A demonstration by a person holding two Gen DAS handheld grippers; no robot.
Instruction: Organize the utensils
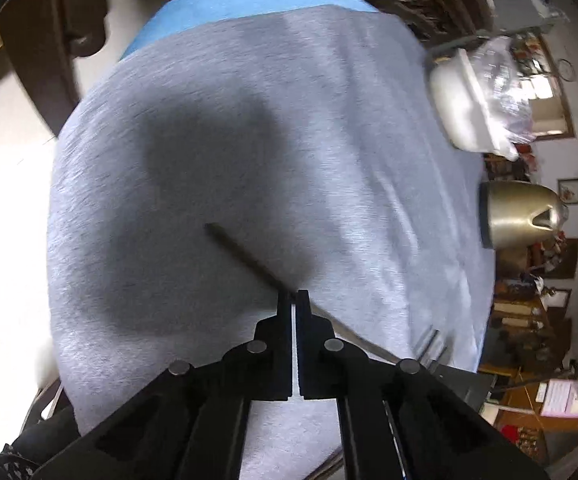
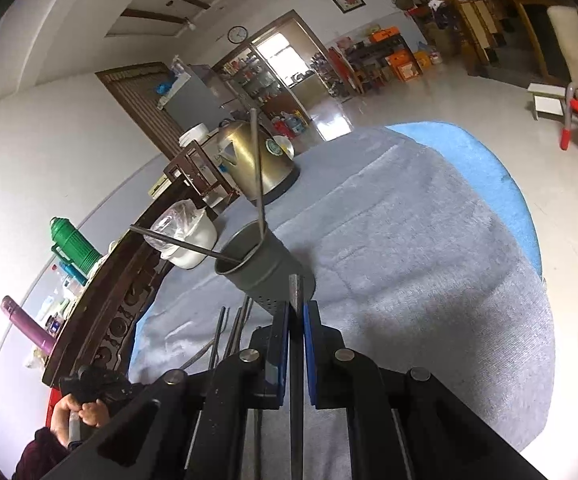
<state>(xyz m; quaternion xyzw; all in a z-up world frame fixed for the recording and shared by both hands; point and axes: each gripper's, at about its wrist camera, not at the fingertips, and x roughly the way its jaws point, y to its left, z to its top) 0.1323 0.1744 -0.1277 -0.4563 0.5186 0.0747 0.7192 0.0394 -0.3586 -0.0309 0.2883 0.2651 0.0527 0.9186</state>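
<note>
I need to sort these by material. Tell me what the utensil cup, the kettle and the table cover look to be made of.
Utensil cup: looks like thin metal with a dull grey brushed finish; small perforations show near its base.
Kettle: likely stainless steel with a brassy satin sheen and soft highlights, on a dark base, probably plastic.
Table cover: a grey fabric, seemingly plush or towel-like, with visible nap and creases.

the left gripper (image 1: pixel 293 294) has its jaws closed on the thin handle of a fork (image 1: pixel 249 258) lying slantwise on the grey cloth (image 1: pixel 329 120); the tines show at lower right. a brass-coloured kettle (image 1: pixel 517 214) and a white tub (image 1: pixel 457 108) stand at the right edge.
</note>
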